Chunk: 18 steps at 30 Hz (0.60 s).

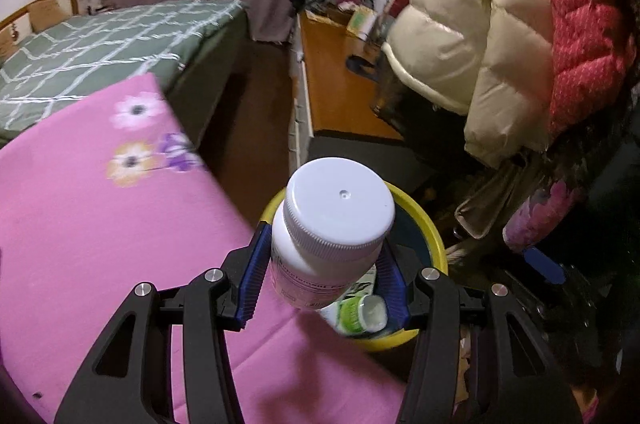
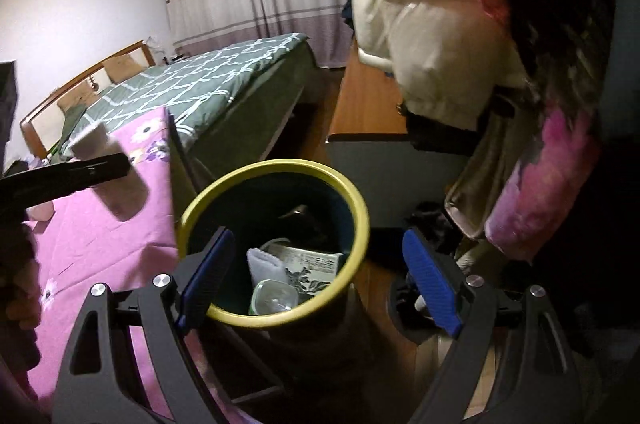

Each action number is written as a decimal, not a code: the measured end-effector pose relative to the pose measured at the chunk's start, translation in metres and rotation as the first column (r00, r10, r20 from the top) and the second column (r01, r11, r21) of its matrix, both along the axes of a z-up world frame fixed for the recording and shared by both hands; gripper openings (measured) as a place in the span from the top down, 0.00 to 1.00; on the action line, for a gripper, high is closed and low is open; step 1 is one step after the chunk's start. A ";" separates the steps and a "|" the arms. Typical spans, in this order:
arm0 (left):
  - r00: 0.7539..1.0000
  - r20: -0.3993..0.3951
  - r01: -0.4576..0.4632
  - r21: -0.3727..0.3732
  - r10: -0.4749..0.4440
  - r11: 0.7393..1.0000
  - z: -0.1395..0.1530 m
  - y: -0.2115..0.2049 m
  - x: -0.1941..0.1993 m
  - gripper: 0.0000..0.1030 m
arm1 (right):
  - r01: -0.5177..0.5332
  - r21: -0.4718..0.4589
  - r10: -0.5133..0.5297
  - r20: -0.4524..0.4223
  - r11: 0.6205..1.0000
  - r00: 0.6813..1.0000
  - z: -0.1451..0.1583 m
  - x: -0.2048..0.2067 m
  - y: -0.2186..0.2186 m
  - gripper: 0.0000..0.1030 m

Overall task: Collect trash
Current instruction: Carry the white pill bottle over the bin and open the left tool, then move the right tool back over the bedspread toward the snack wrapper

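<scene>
While the left gripper (image 1: pixel 320 280) clamps a white pill bottle (image 1: pixel 328 228) by its body between blue pads (image 1: pixel 252 284), the bottle tilts above the yellow-rimmed trash bin (image 1: pixel 424 224) beside a pink flowered cloth (image 1: pixel 100 224). Only the left wrist view shows the bottle's ribbed cap and pink label up close, with a green-and-white tube (image 1: pixel 356 312) below it in the bin. Only the right wrist view looks down into the bin (image 2: pixel 280 168), showing a printed carton (image 2: pixel 312 264), a grey cloth (image 2: pixel 264 264) and a clear container (image 2: pixel 272 298). There the right gripper (image 2: pixel 320 284) stands wide and empty over the bin, and the left tool's dark finger (image 2: pixel 76 176) crosses at far left with the blurred bottle (image 2: pixel 104 160). A green checked bed (image 2: pixel 208 84) and hanging puffer jackets (image 1: pixel 480 44) fill the background.
</scene>
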<state>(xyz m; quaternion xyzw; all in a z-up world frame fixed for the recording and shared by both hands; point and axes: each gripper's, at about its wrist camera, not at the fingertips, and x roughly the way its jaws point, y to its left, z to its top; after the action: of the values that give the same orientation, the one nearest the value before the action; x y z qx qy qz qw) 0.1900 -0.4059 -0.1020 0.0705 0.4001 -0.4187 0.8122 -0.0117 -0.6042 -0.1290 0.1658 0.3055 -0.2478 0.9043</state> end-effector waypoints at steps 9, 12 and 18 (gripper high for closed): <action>0.999 -0.018 0.040 0.020 -0.040 0.999 -0.020 -0.048 0.007 0.38 | 0.038 0.011 -0.038 0.007 0.999 0.999 -0.002 -0.013 -0.013 0.21; 1.000 0.011 0.019 0.003 -0.019 1.000 -0.011 -0.039 0.003 0.23 | 0.036 0.017 -0.036 0.006 0.999 0.999 -0.002 -0.015 -0.013 0.21; 0.996 0.051 -0.073 -0.045 0.075 0.996 0.028 0.030 -0.003 0.21 | -0.019 0.017 0.019 0.004 1.000 1.000 0.001 -0.001 0.003 0.21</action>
<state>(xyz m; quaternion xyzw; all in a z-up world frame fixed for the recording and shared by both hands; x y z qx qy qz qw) 0.1871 -0.3757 -0.0743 0.0492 0.3716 -0.3950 0.8387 -0.0125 -0.6017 -0.1275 0.1709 0.3074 -0.2361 0.9059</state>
